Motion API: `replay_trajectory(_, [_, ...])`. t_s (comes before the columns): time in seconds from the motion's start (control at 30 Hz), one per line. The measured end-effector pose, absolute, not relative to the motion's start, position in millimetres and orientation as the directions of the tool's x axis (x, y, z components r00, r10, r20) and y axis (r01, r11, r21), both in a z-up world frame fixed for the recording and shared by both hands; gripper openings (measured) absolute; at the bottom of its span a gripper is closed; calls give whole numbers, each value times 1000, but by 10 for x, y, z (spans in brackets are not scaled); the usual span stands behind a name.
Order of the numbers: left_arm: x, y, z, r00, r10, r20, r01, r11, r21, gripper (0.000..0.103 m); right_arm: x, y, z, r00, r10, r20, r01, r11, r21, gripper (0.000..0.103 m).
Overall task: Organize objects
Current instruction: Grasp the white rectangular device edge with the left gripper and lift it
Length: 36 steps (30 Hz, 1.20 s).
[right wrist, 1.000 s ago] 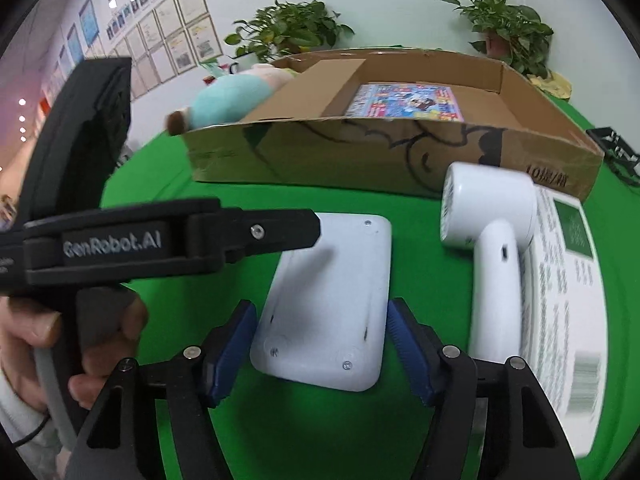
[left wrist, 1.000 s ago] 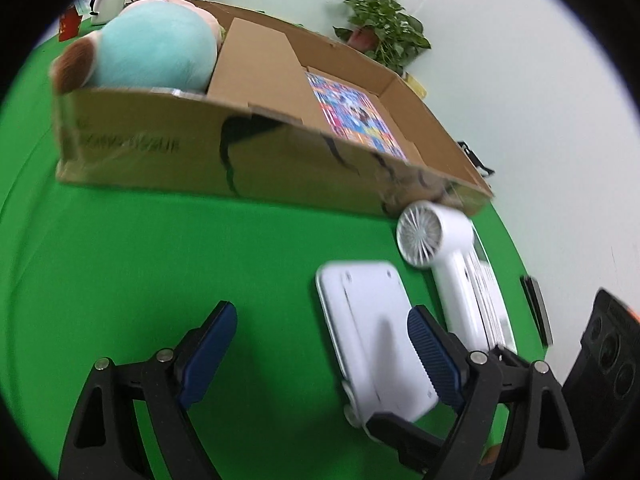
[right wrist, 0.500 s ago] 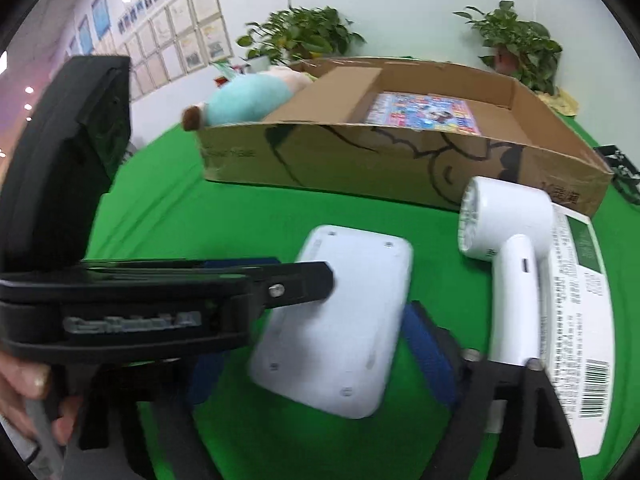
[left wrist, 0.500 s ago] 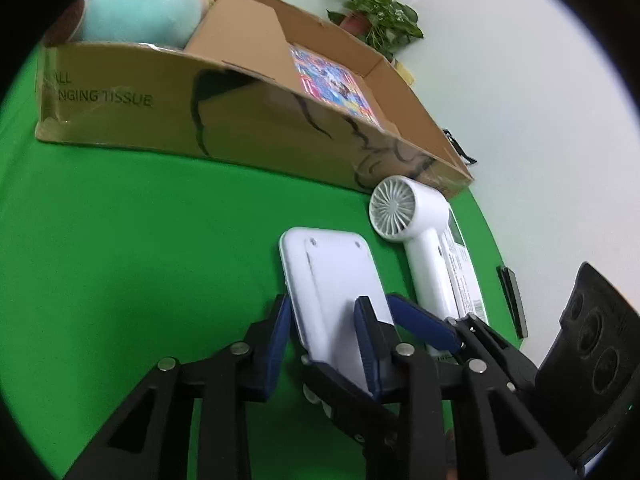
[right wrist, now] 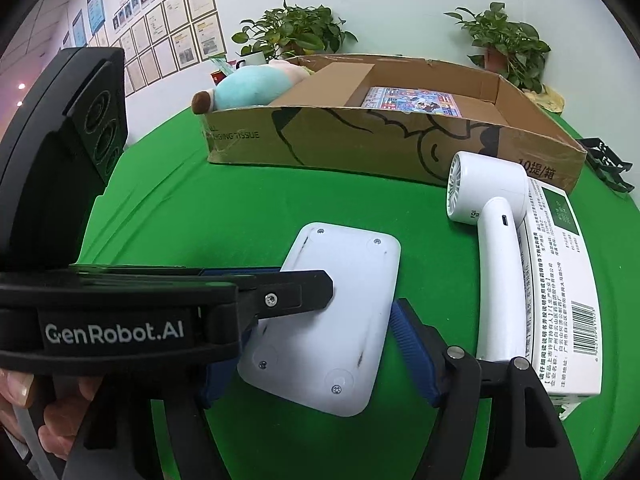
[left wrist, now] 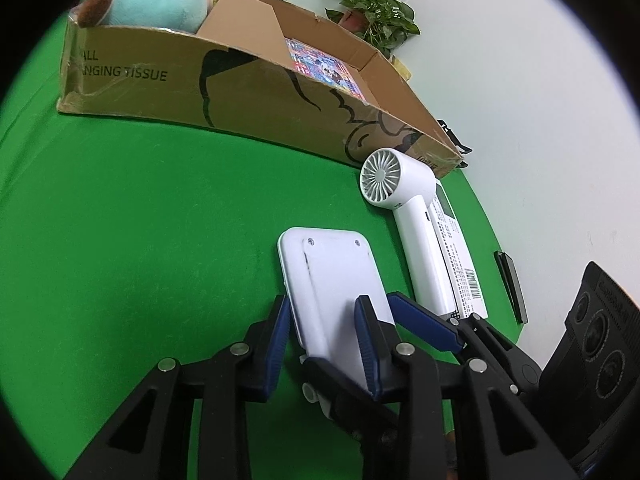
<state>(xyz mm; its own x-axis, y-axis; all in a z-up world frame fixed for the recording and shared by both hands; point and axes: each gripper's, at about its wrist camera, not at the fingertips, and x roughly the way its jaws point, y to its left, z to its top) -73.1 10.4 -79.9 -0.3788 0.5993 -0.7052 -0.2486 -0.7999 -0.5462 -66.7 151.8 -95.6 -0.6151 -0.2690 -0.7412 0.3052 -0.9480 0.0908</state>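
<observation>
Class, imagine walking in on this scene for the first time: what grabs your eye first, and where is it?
First, the white flat device on the green table, clamped on edge by the left gripper, while the right gripper closes around it. Beside it lies a white handheld fan. Behind stands a long cardboard box with a blue plush toy inside.

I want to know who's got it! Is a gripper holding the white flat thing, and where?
Yes: the left gripper clamps the white flat device by its near end; the right gripper is closing around its sides.
</observation>
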Motion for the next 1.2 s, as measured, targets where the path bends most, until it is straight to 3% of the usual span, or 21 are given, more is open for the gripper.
replay_trajectory(0.07, [-698,97,-712,-406,589,-699,-256,-807,-531,32,-645,1522,-904,-635,-274,-722,302,-949,94,63])
replay_trajectory(0.2, [-727,39,-490,-465,551,-693,-272,-834,-480,28,-626,1497,-780,-676,-262,-689,305,-950,63,41])
replay_trajectory(0.3, [-777,11,-430,-476,541,-693,-283,-841,-462,20,-717,1547,-738,-670,-279,-689,302,-949,91,40])
replay_trajectory(0.4, [-883,8,-462,-461,557,-691,-270,-830,-488,15,-734,1486,-698,-670,-303,-678,332,-939,91,18])
replay_trajectory(0.5, [-989,56,-581,-445,541,-714,-247,-840,-483,11,-802,1461,-762,-657,-299,-692,321,-941,103,17])
replay_trajectory(0.57, [-1000,9,-636,-438,535,-722,-225,-843,-489,9,-876,1529,-842,-625,-309,-717,295,-944,149,27])
replay_trajectory(0.63, [-973,-83,-650,-438,540,-718,-217,-839,-498,9,-851,1673,-864,-636,-303,-710,258,-950,174,58])
replay_trajectory(0.7, [-972,-163,-668,-443,530,-723,-206,-845,-493,9,-809,1796,-851,-642,-309,-701,235,-950,204,74])
replay_trajectory(0.8, [-1021,-212,-722,-426,547,-721,-192,-833,-519,9,-772,1879,-832,-644,-316,-697,226,-949,221,88])
replay_trajectory(0.87, [-1051,-205,-739,-415,560,-717,-205,-825,-526,12,-760,1841,-807,-640,-321,-698,243,-947,212,90])
replay_trajectory(0.93, [-1093,-147,-763,-388,589,-709,-229,-806,-545,24,-769,1768,-784,-627,-341,-701,267,-939,217,91])
replay_trajectory(1.13, [-1234,12,-907,-306,660,-686,-240,-751,-615,30,-874,1490,-940,-566,-333,-754,302,-935,186,92])
replay_trajectory(1.2, [-1242,14,-931,-298,671,-678,-234,-741,-630,30,-856,1426,-959,-579,-290,-762,300,-945,131,86])
